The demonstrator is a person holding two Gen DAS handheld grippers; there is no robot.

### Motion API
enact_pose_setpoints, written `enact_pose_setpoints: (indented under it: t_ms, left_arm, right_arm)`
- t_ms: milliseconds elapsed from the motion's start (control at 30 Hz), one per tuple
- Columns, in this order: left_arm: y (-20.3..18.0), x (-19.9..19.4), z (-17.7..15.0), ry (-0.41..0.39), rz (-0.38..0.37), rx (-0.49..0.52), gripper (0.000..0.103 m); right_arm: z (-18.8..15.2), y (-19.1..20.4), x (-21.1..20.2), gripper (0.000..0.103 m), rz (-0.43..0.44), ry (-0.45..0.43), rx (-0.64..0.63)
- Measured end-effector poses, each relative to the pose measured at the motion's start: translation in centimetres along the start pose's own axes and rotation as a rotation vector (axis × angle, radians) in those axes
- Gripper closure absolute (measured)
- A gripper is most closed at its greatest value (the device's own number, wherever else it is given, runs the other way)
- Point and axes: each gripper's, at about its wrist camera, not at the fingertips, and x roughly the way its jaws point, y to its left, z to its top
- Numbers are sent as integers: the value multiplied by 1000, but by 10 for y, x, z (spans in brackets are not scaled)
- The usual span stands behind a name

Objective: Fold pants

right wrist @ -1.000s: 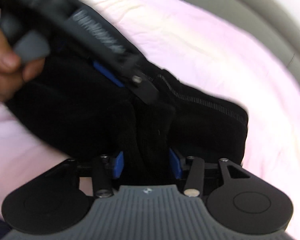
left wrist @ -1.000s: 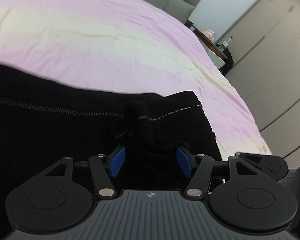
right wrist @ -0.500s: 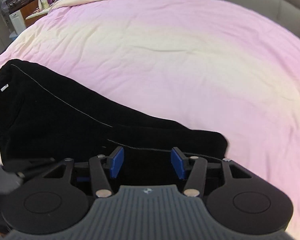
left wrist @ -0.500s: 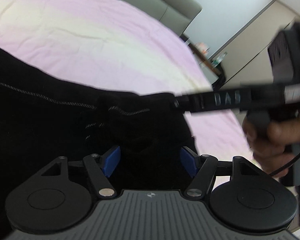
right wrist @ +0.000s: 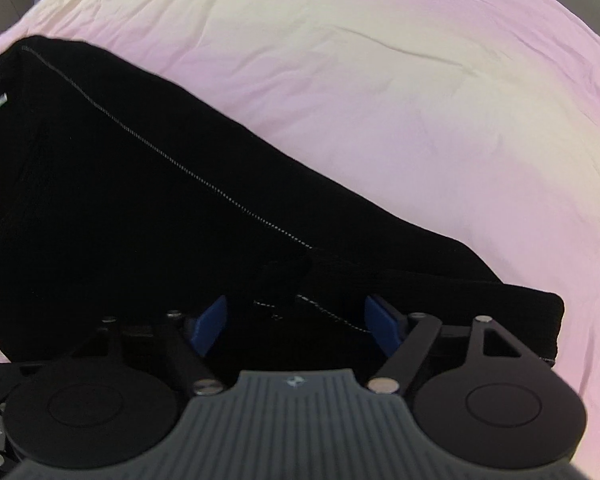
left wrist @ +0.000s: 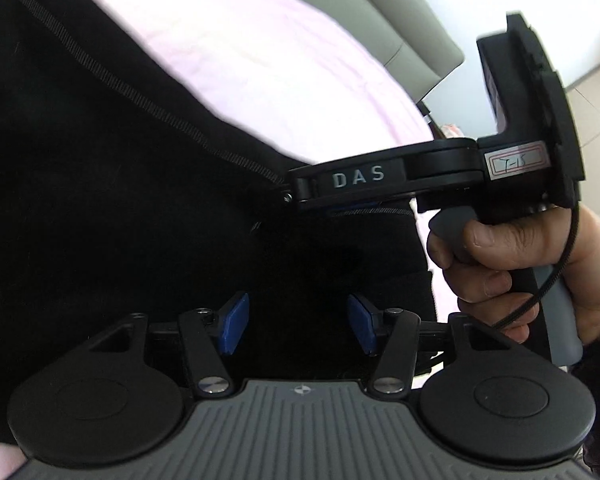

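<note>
Now both grippers' fingers (left wrist: 234, 323) (right wrist: 384, 330) spread wide over black pants (right wrist: 120, 216).

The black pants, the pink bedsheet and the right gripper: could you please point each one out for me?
black pants (right wrist: 140, 216): right wrist view, on the cloth beside the pale seam.
pink bedsheet (right wrist: 380, 100): right wrist view, on bare sheet beyond the pants.
right gripper (right wrist: 296, 320): right wrist view, midway between its blue fingertips.

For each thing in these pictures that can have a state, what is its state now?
Pants: lying on the bed, folded lengthwise, one end bunched near the grippers.
Left gripper: open, black cloth between its pads.
Right gripper: open, over the bunched end of the pants.
Bed sheet: spread out, lightly wrinkled.
</note>
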Motion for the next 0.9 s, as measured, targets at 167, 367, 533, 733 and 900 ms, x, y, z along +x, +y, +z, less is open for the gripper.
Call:
enact_pose_setpoints:
  t_ms: [167, 367, 533, 733, 900]
  left_arm:
    - [5, -5, 3, -14, 15, -20, 46]
    - [11, -27, 9, -70, -5, -16, 46]
    - [12, -49, 10, -113, 18, -16, 46]
    - [34, -100, 16, -196, 55, -50, 43]
    - [79, -147, 22, -279, 106, -145, 40]
  right_arm:
    - [-11, 46, 25, 49, -221, 18, -206]
    - [-2, 22, -28, 73, -169, -172, 64]
    - [-3, 20, 2, 68, -179, -175, 131]
    - [-13, 35, 5, 53, -195, -243, 149]
    - [-49, 28, -41, 55, -89, -388, 380]
